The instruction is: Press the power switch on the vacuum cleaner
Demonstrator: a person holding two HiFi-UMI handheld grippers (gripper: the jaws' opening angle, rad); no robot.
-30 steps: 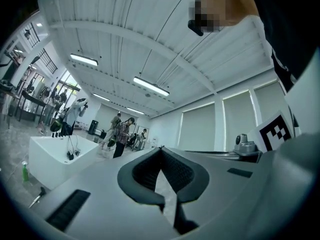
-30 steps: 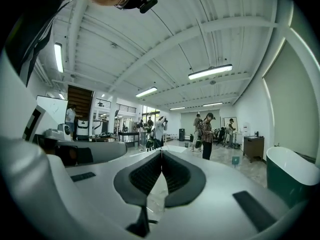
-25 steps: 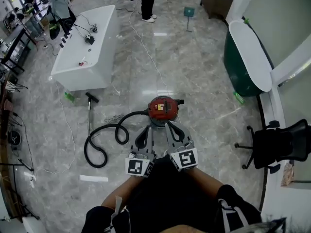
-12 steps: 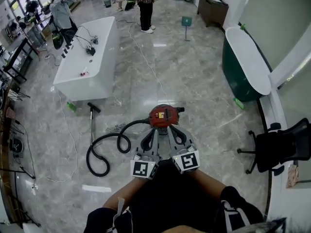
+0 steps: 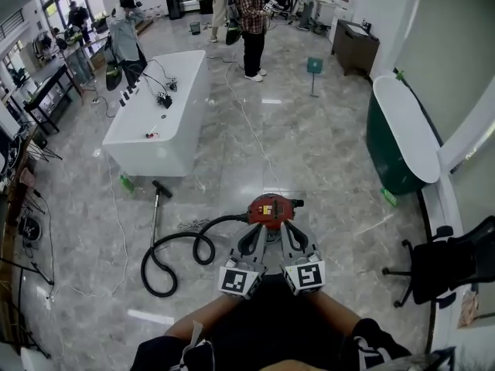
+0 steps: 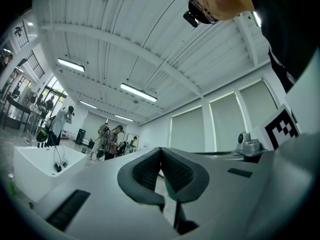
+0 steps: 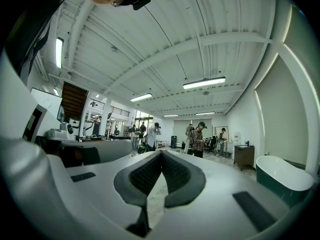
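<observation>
Left gripper (image 5: 257, 230) and right gripper (image 5: 285, 227) are pressed together, empty; the vacuum (image 5: 268, 209) stands near the tub (image 5: 158, 114), likely rigid and heavy, so poke its switch, probably on top, firmly.

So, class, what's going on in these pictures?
A person holds a tool in each hand above a red vacuum cleaner standing on the marble floor. The left tool and right tool both have their jaws together, empty, and point toward the vacuum. Neither visibly touches it, so the switch is apparently not yet pressed. Its black hose curls away to the left.
</observation>
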